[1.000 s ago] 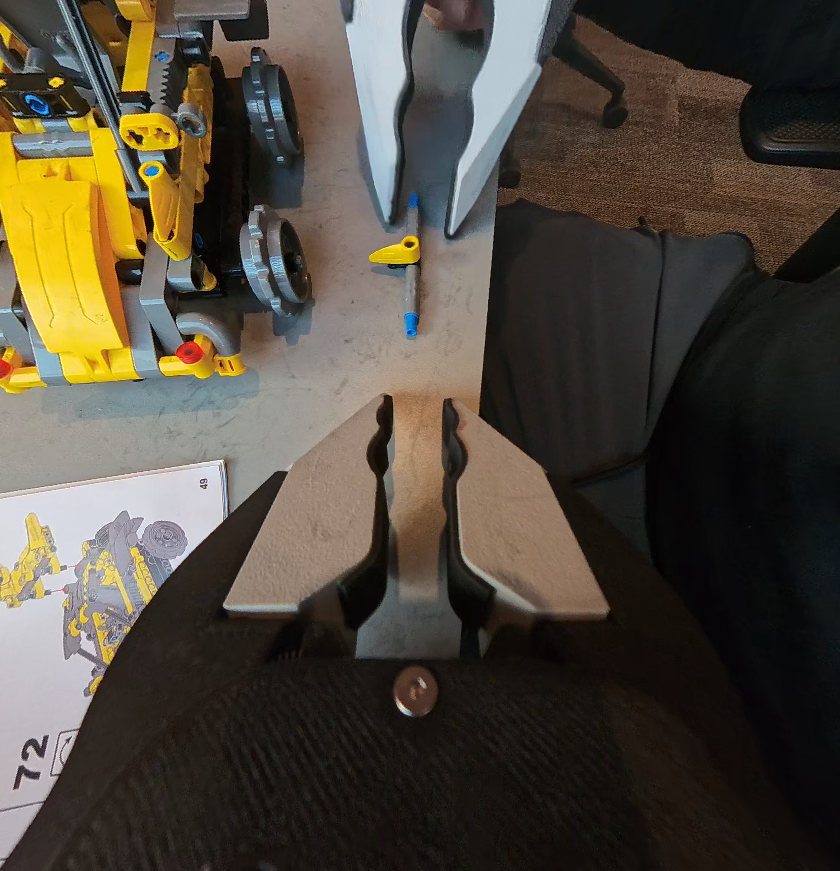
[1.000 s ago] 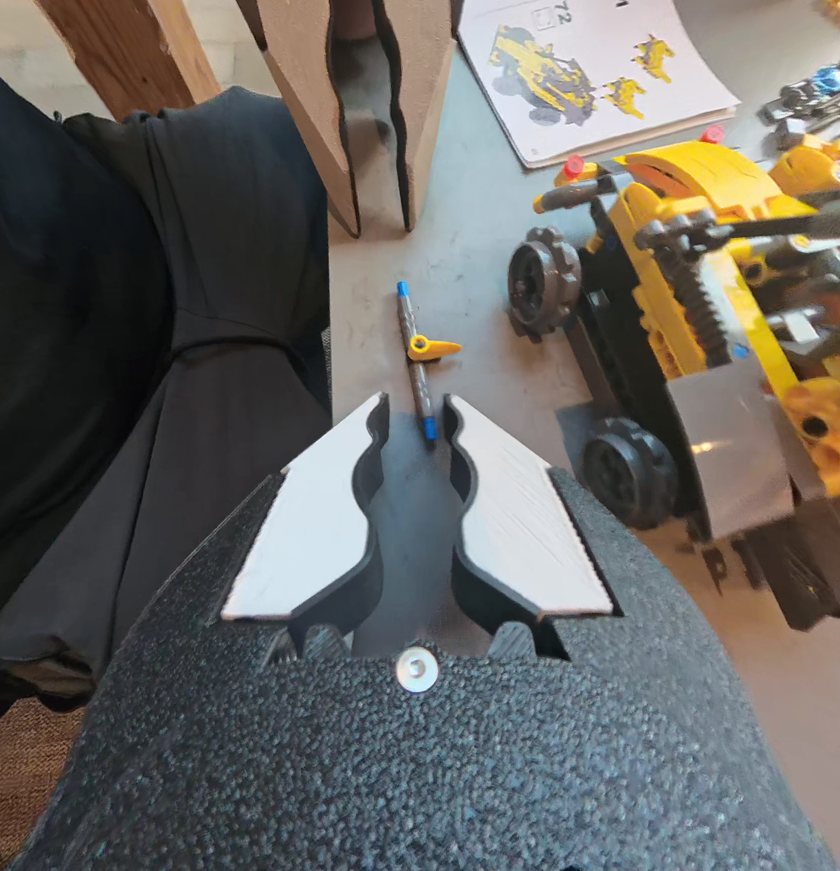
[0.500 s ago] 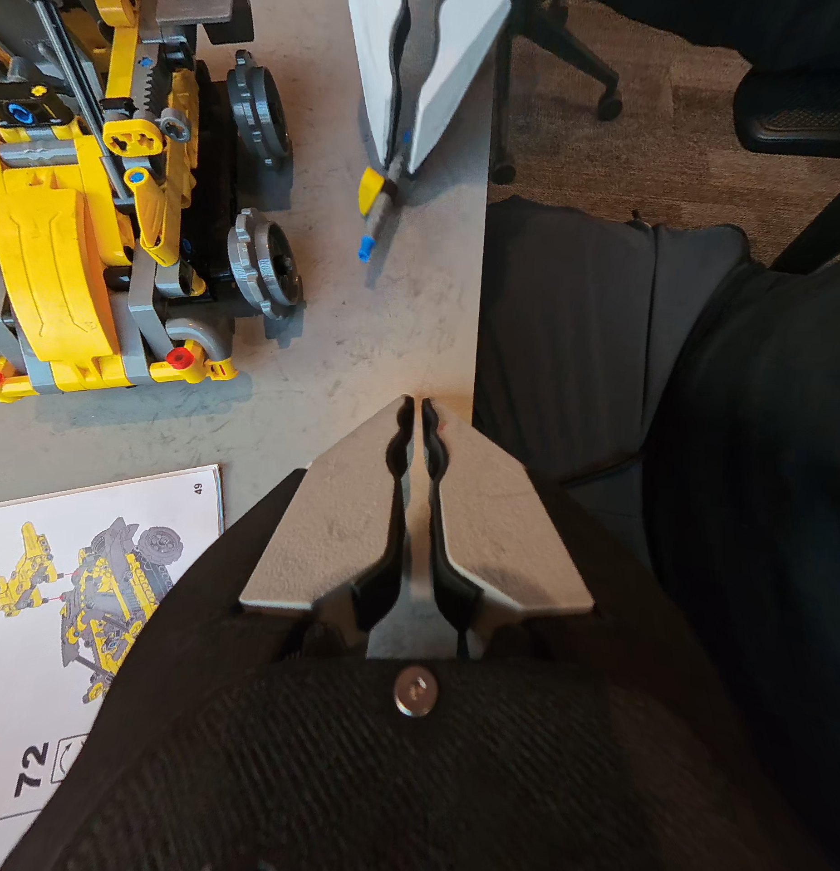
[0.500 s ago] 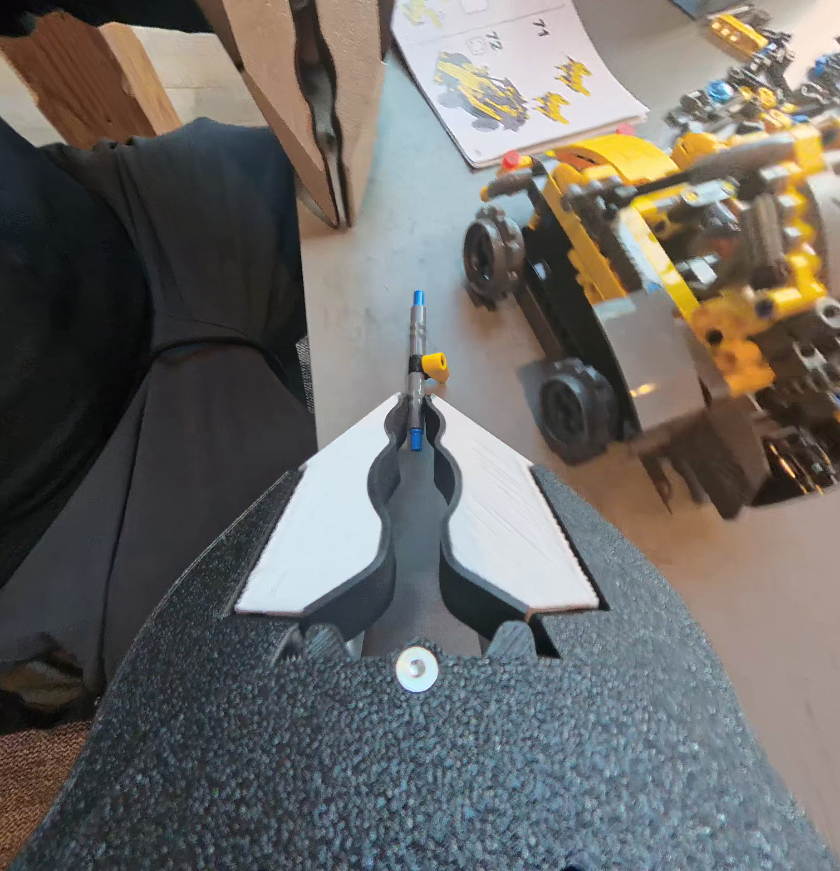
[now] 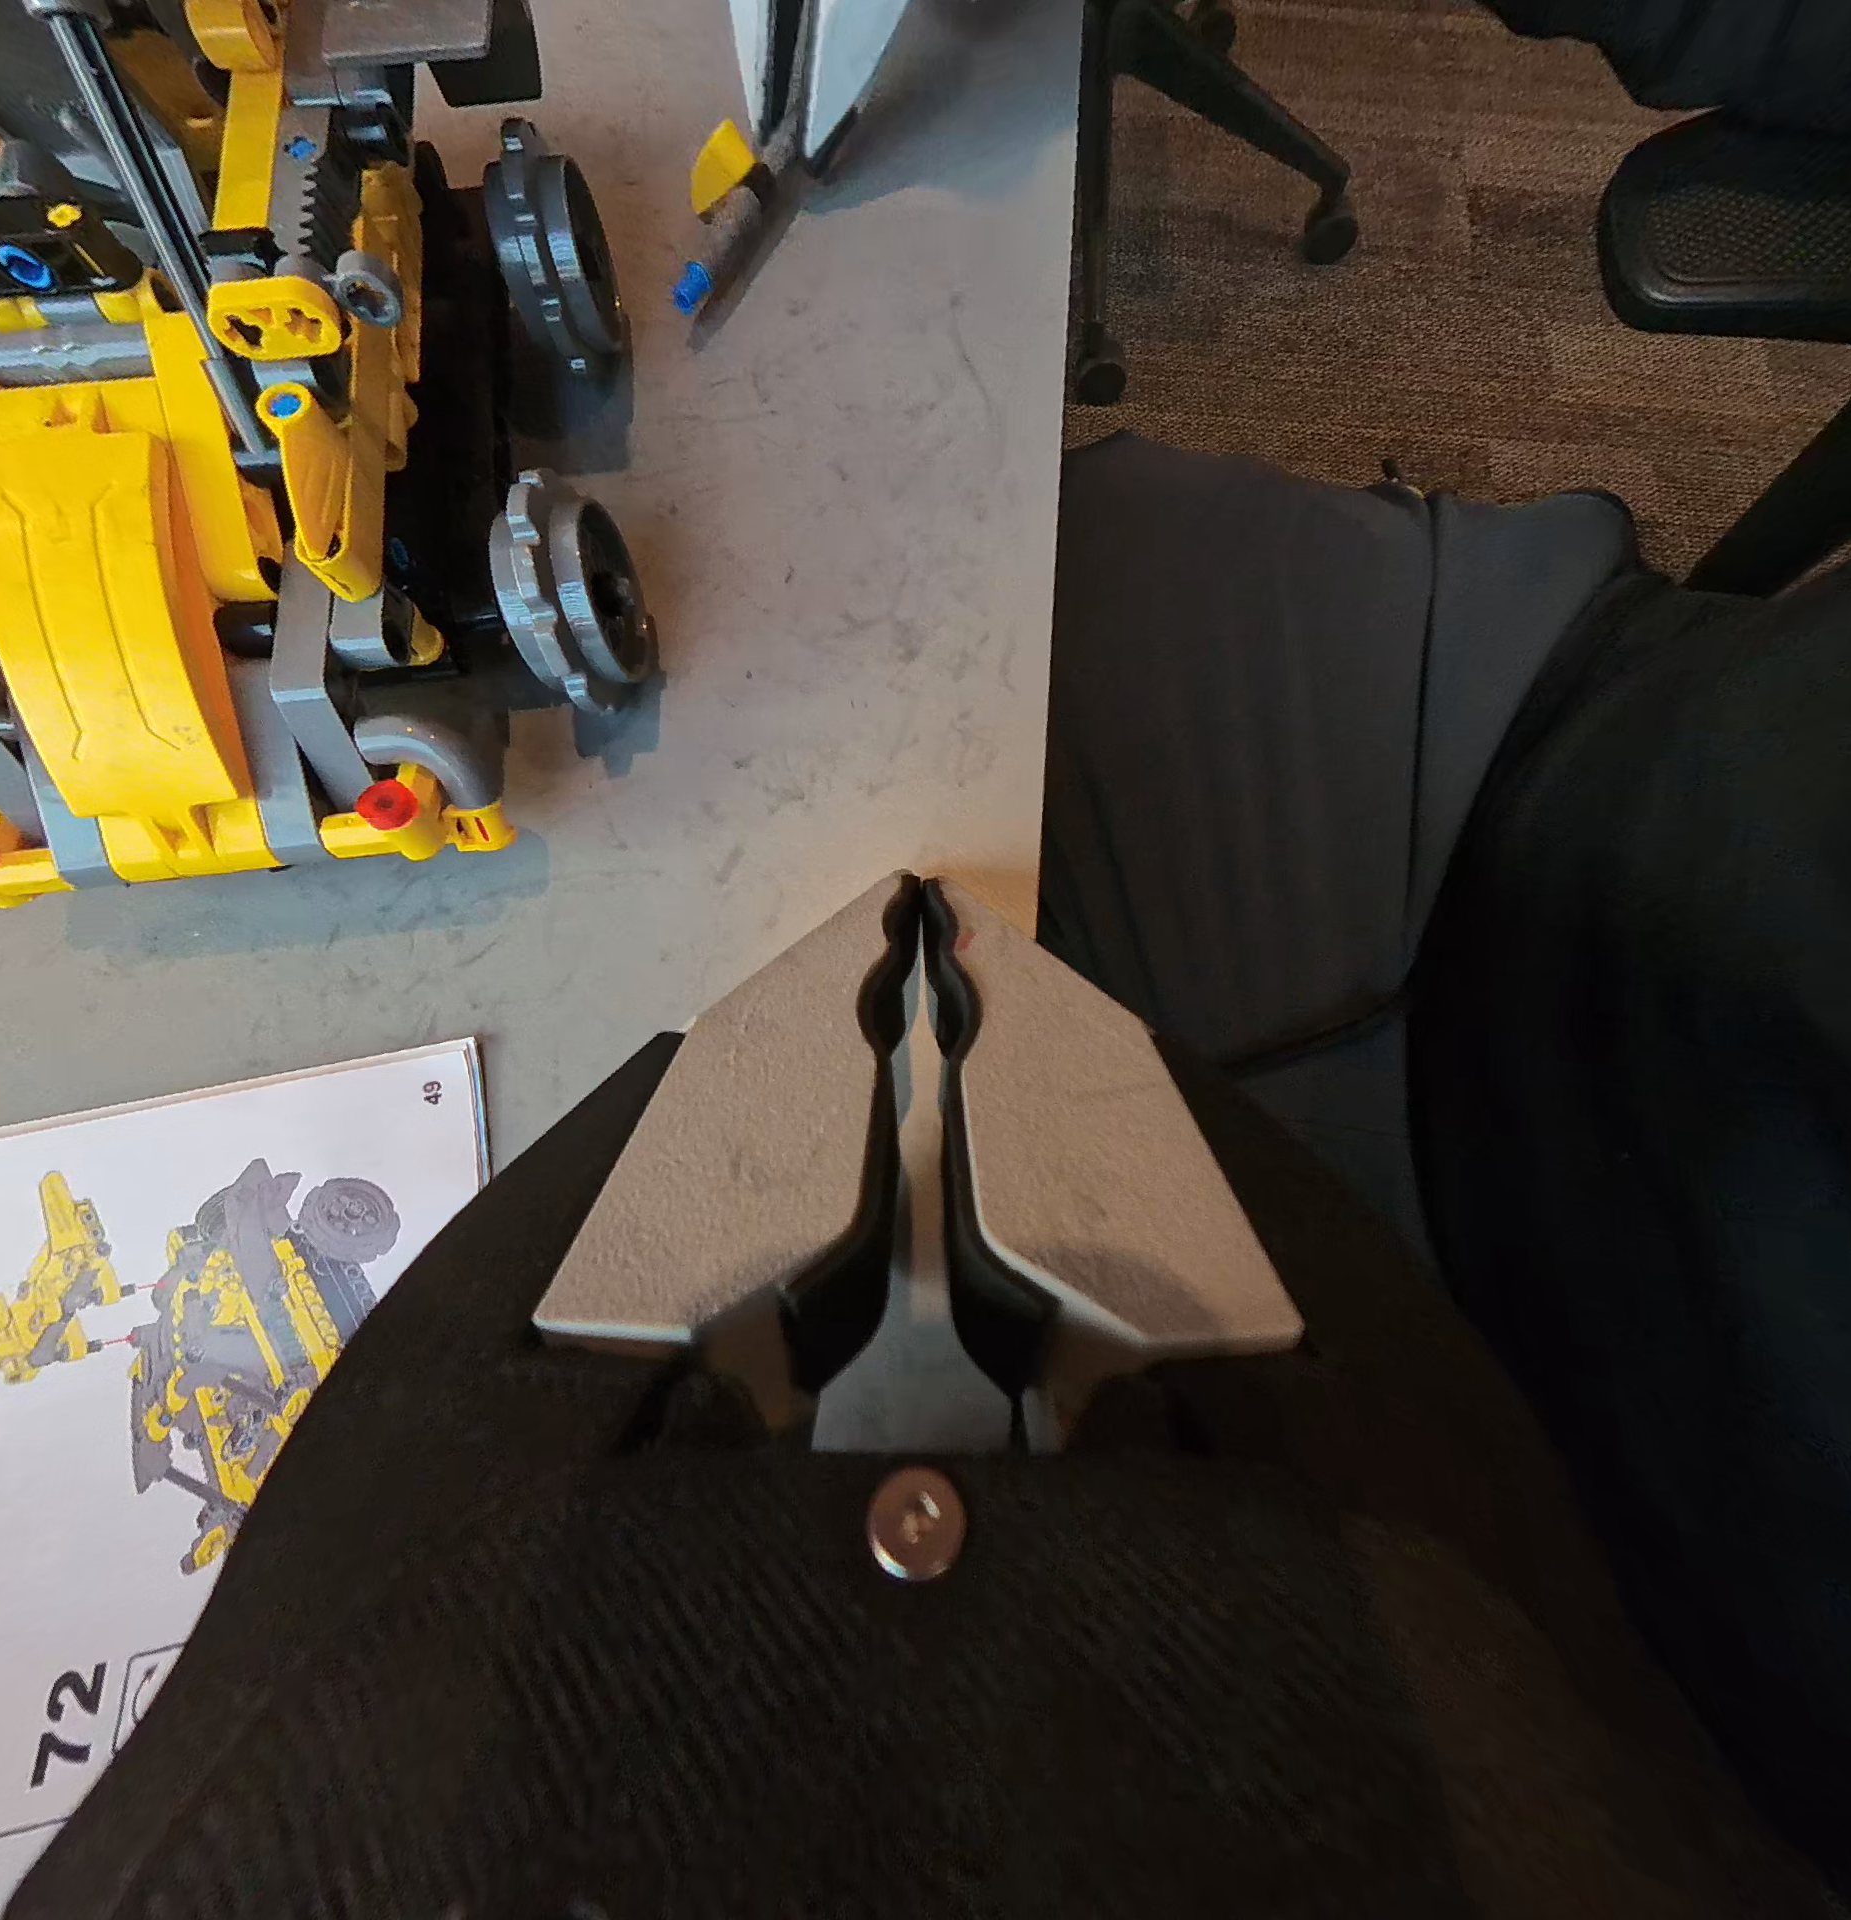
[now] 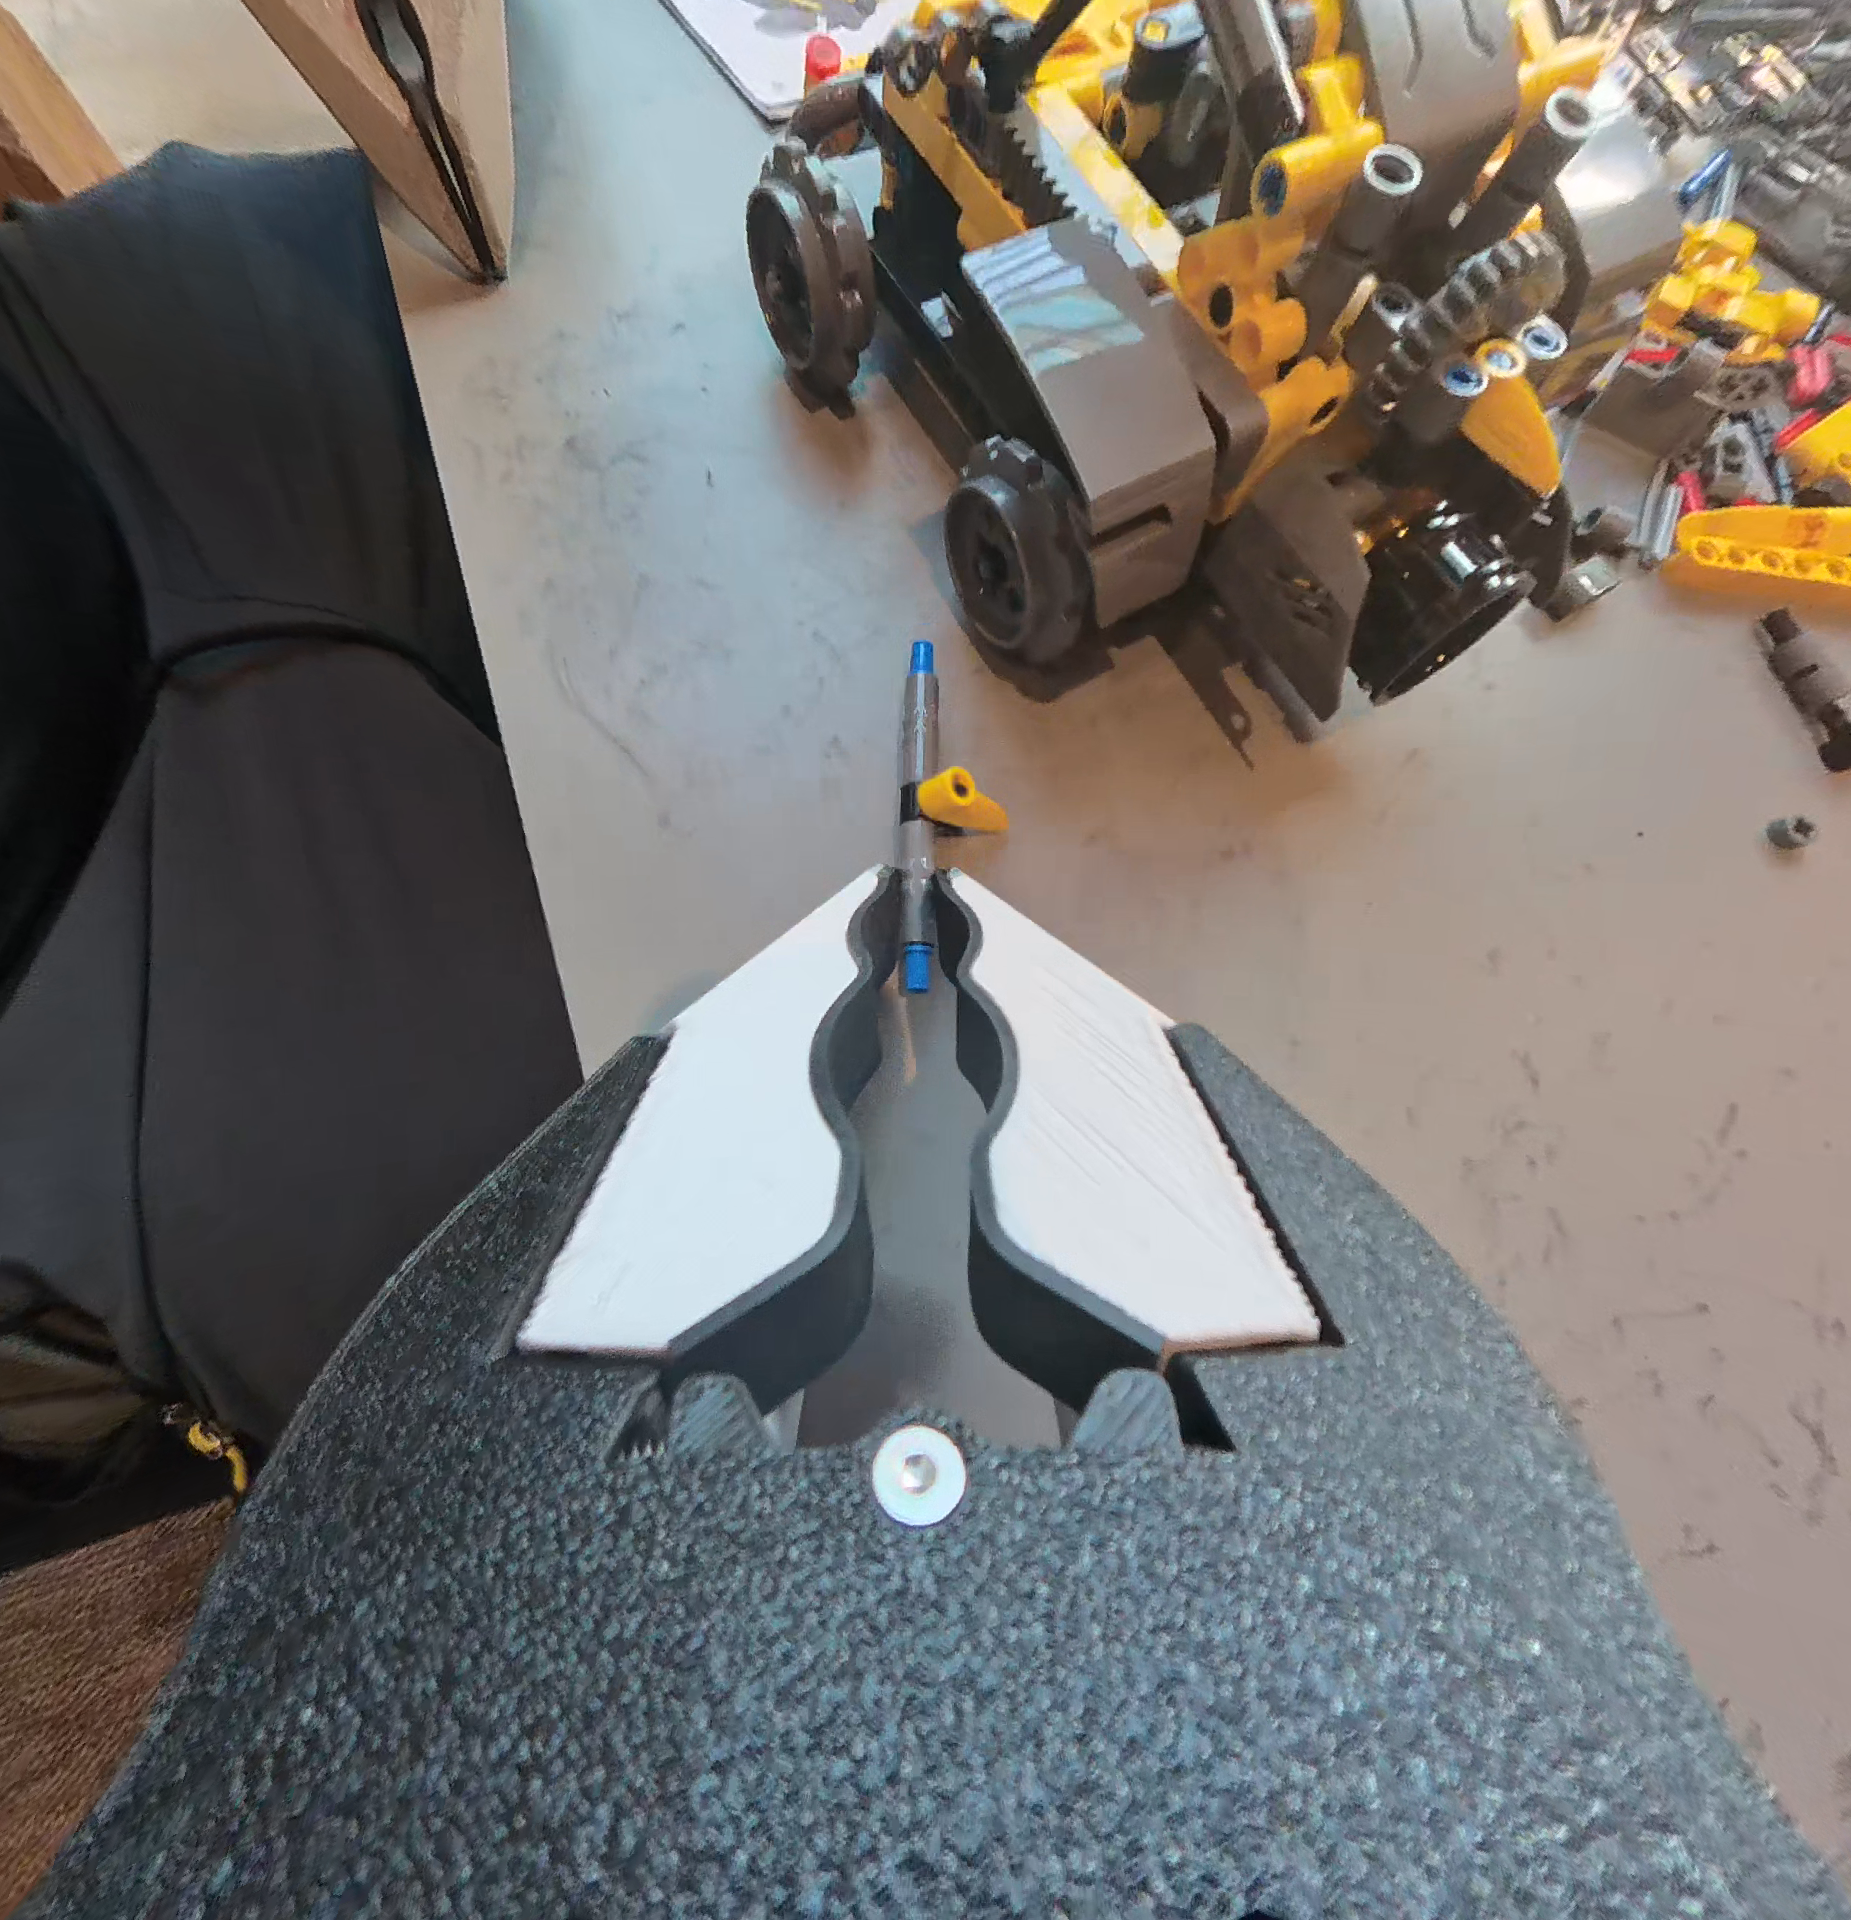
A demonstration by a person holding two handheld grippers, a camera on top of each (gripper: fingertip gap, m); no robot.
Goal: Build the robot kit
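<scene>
Take the yellow toy vehicle (image 5: 173, 540) as your landmark; it stands on a grey, scuffed table (image 5: 848, 540). In your left wrist view, an open instruction booklet (image 5: 173, 1299) lies on the table nearer you than the vehicle. To the right of the vehicle's 2 grey toothed wheels (image 5: 573, 592), your left gripper (image 5: 921, 883) hovers over the table's near edge with its tips pressed together and nothing between them. Right of that edge you see dark clothing (image 5: 1316, 727), then brown carpet (image 5: 1420, 312) with a black office chair (image 5: 1731, 239) on castors.

In your right wrist view, the dark clothing (image 6: 225, 623) fills the left side, with a wooden beam (image 6: 27, 135) at the top corner. Your right gripper (image 6: 916, 883) pinches a grey axle (image 6: 917, 748) with 2 blue ends and a small yellow connector (image 6: 957, 800) on it; the axle is lifted above the table (image 6: 1420, 1143), just left of and nearer you than the vehicle (image 6: 1212, 312). To the vehicle's right, loose yellow, grey and red parts (image 6: 1783, 499) litter the table.
</scene>
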